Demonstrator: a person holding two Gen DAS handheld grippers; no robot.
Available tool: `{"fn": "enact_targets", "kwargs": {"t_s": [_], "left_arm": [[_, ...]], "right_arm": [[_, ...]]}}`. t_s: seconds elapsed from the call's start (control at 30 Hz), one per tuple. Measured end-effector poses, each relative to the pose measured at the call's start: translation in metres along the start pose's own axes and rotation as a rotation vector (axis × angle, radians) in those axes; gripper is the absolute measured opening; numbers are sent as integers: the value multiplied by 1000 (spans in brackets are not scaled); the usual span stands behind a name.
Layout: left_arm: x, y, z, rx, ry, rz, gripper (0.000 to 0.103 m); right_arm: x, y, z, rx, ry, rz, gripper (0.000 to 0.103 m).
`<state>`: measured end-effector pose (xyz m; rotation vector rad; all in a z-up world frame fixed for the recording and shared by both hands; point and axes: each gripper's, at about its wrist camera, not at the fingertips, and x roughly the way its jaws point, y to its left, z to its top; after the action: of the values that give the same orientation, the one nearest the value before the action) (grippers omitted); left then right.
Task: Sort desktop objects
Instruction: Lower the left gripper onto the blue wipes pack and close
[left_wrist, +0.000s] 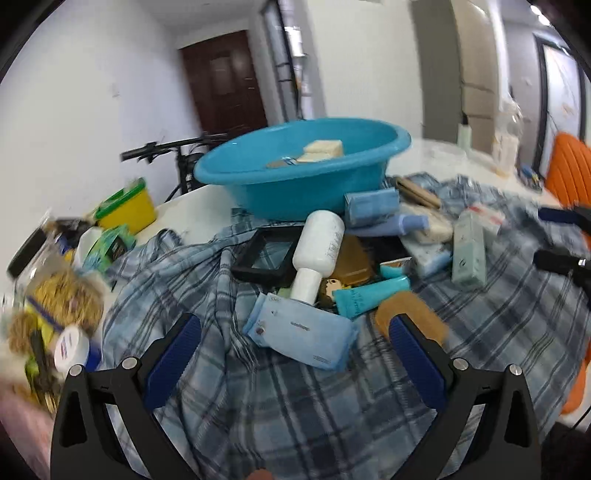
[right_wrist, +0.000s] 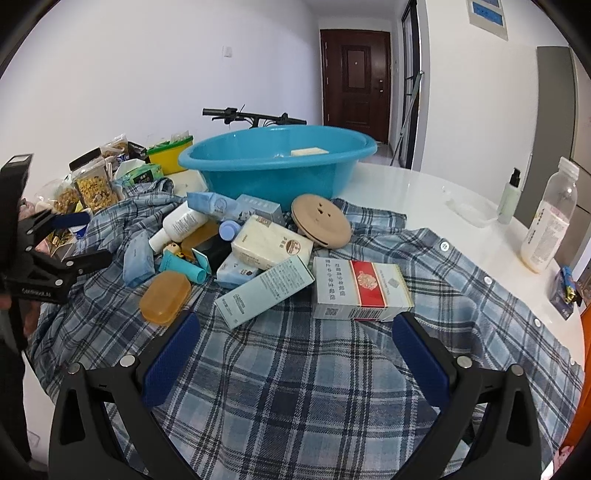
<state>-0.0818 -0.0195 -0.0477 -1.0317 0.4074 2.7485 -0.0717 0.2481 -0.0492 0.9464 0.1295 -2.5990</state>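
Observation:
A pile of small items lies on a blue plaid shirt (right_wrist: 295, 369) in front of a blue basin (right_wrist: 273, 173) that holds pale soap bars. My left gripper (left_wrist: 294, 323) is open, just short of a light blue tissue pack (left_wrist: 303, 332), with a white bottle (left_wrist: 317, 247) and a teal tube (left_wrist: 369, 295) beyond it. My right gripper (right_wrist: 295, 321) is open over bare shirt, near a pale green box (right_wrist: 264, 291) and a red-and-white carton (right_wrist: 360, 291). An amber soap bar (right_wrist: 165, 297) lies by its left finger. Neither gripper holds anything.
Snack jars (right_wrist: 92, 184) and a yellow tub (right_wrist: 170, 155) crowd the table's left side. A milky bottle (right_wrist: 550, 225) and a pump bottle (right_wrist: 511, 195) stand on the white table (right_wrist: 424, 192) at the right. An orange chair (left_wrist: 569, 166) and a bicycle (right_wrist: 255, 116) stand beyond.

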Motion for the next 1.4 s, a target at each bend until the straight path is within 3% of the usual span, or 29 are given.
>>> {"fn": "enact_targets", "kwargs": {"t_s": [0.23,0.53,0.7,0.77,0.83,0.9,1.07,1.27,1.33,1.4], "left_arm": [[26,3,7,84,16,-174,103],[59,2,0,99,106,-187,103],[68,0,-3,105,124,-242,103],[71,-1,-5,109,130,-243,100],[72,-2,-6,109,135,-216,76],[72,0,-5,96,141,-235,66],[75,2,-8,99,146,-234,68],[55,4,-11,87,127,-171,68],[47,5,-15,83,124,-143,80],[43,5,-21,75,145,-115,83]], "right_arm": [[15,-6,0,8,25,28,103],[26,-9,-1,8,50,42,103],[31,-6,0,2,59,44,103],[33,-6,1,2,61,43,103],[33,-5,1,2,62,44,103],[34,-4,0,3,67,42,103],[37,0,-2,-4,81,41,103],[37,1,-3,-16,85,32,103],[37,0,-3,-12,86,34,103],[39,0,-3,-8,87,36,103]]}}
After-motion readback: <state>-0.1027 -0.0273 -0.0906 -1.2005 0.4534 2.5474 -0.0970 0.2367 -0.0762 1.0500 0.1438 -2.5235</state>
